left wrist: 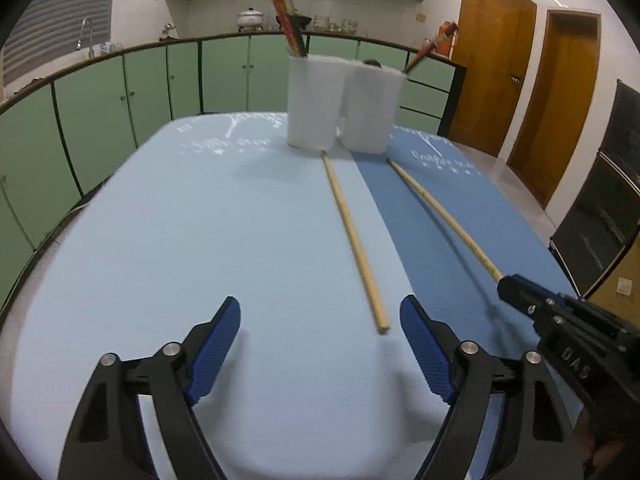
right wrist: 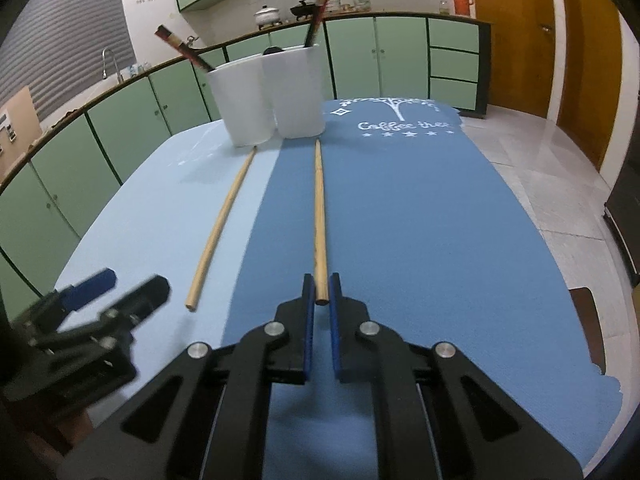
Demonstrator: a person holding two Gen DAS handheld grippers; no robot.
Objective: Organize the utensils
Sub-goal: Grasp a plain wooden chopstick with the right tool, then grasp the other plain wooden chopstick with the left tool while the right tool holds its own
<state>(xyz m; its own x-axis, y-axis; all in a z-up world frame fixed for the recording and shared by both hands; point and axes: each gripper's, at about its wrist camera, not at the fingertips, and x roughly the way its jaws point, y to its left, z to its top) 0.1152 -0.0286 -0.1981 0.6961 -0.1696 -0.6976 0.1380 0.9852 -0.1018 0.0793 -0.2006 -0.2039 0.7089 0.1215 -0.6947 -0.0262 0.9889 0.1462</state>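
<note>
Two light wooden chopsticks lie on the table, pointing toward two white cups. The left chopstick (left wrist: pixel 354 236) (right wrist: pixel 222 226) lies on the light blue mat. My left gripper (left wrist: pixel 320 322) is open just behind its near end, which lies nearer my right finger. The right chopstick (left wrist: pixel 444 218) (right wrist: pixel 320 220) lies on the dark blue mat. My right gripper (right wrist: pixel 321 285) (left wrist: pixel 510 284) is shut on its near end. The left cup (left wrist: pixel 314 102) (right wrist: pixel 244 102) and the right cup (left wrist: pixel 374 106) (right wrist: pixel 298 94) each hold dark patterned chopsticks (left wrist: pixel 286 18) (right wrist: pixel 182 46).
The light blue mat (left wrist: pixel 200 240) and dark blue mat (right wrist: pixel 420 220) cover the table side by side. Green kitchen cabinets (left wrist: pixel 120 100) stand behind and to the left. Wooden doors (left wrist: pixel 496 64) and tiled floor (right wrist: pixel 540 152) lie to the right.
</note>
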